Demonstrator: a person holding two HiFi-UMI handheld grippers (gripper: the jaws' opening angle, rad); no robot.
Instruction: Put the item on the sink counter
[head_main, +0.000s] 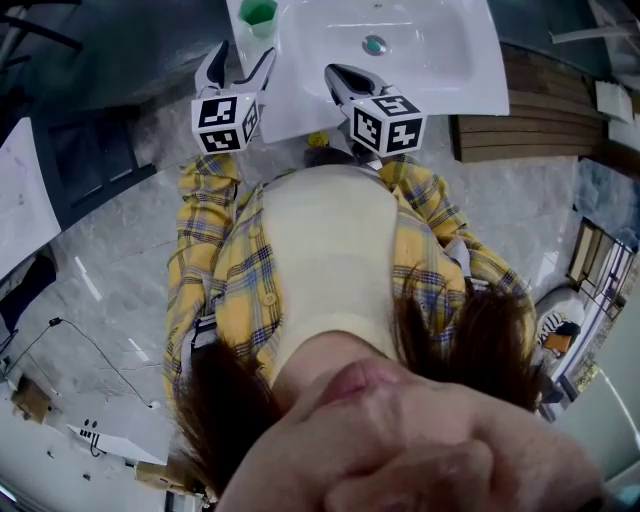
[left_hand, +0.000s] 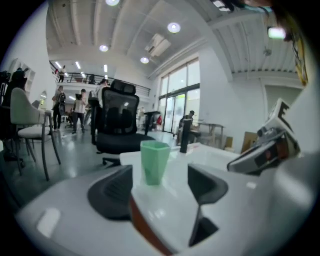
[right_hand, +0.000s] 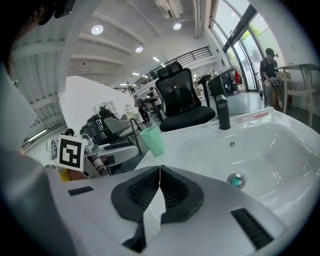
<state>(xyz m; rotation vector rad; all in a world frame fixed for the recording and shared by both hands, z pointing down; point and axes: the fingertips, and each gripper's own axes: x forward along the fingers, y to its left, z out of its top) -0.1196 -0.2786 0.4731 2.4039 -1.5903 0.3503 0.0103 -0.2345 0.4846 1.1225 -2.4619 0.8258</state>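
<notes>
A green cup (left_hand: 154, 162) stands upright on the white sink counter (head_main: 290, 100), at its far left corner beside the basin (head_main: 420, 60). My left gripper (left_hand: 160, 185) is open just short of the cup, its dark pads (left_hand: 112, 192) apart and touching nothing. In the head view the cup (head_main: 258, 14) sits past the left gripper (head_main: 248, 48). My right gripper (right_hand: 160, 187) is shut with nothing in it, over the counter's front rim, and appears in the head view as the right gripper (head_main: 337, 75). From there the cup (right_hand: 152, 140) is far left.
A black faucet (right_hand: 222, 114) rises behind the basin, and a drain (right_hand: 235, 180) lies in its floor. A black office chair (left_hand: 117, 122) stands beyond the counter, with people further back. A wooden bench (head_main: 520, 125) is right of the sink.
</notes>
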